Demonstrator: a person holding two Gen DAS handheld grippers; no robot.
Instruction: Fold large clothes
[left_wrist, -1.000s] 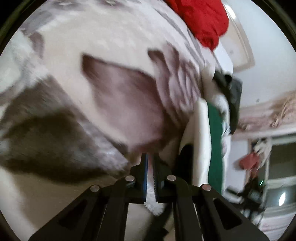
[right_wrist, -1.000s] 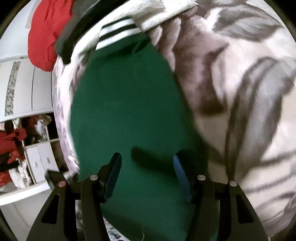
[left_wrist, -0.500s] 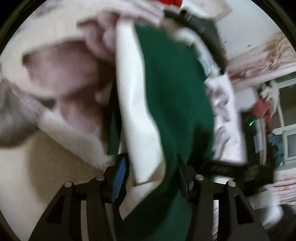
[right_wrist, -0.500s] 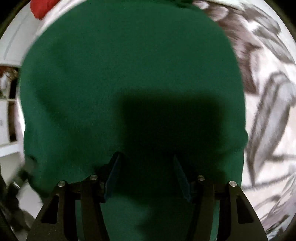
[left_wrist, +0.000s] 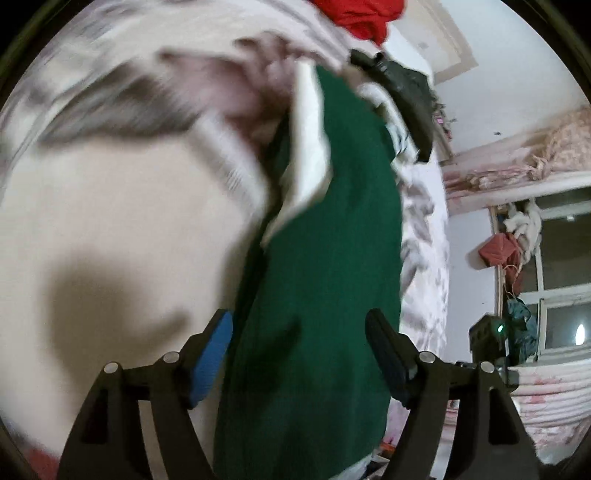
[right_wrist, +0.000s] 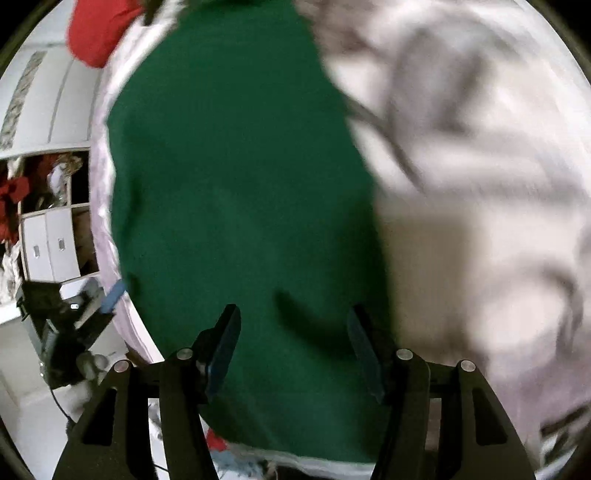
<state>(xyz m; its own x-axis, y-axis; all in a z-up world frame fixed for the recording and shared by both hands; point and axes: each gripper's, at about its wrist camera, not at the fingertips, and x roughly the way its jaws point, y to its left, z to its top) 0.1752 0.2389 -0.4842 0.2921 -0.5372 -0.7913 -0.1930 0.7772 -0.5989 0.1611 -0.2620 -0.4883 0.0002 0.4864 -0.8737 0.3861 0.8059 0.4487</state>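
A dark green garment with a white inner layer lies on a bed covered by a cream blanket with grey-brown markings. My left gripper hovers over the garment's near end. Its jaws are opening, and its blue pads press on nothing. In the right wrist view the same green garment fills the middle. My right gripper stands open just above it, close to its right edge, beside the blanket. Both views are motion-blurred.
A red cloth and a dark garment lie at the far end of the bed. A window with hanging clutter is to the right. White cupboards and a black device stand beyond the bed's left edge.
My left gripper, shut on a white fuzzy edge a second ago, has let go, spread wide and swung over the green garment. The right gripper has slid across the green cloth, still open.
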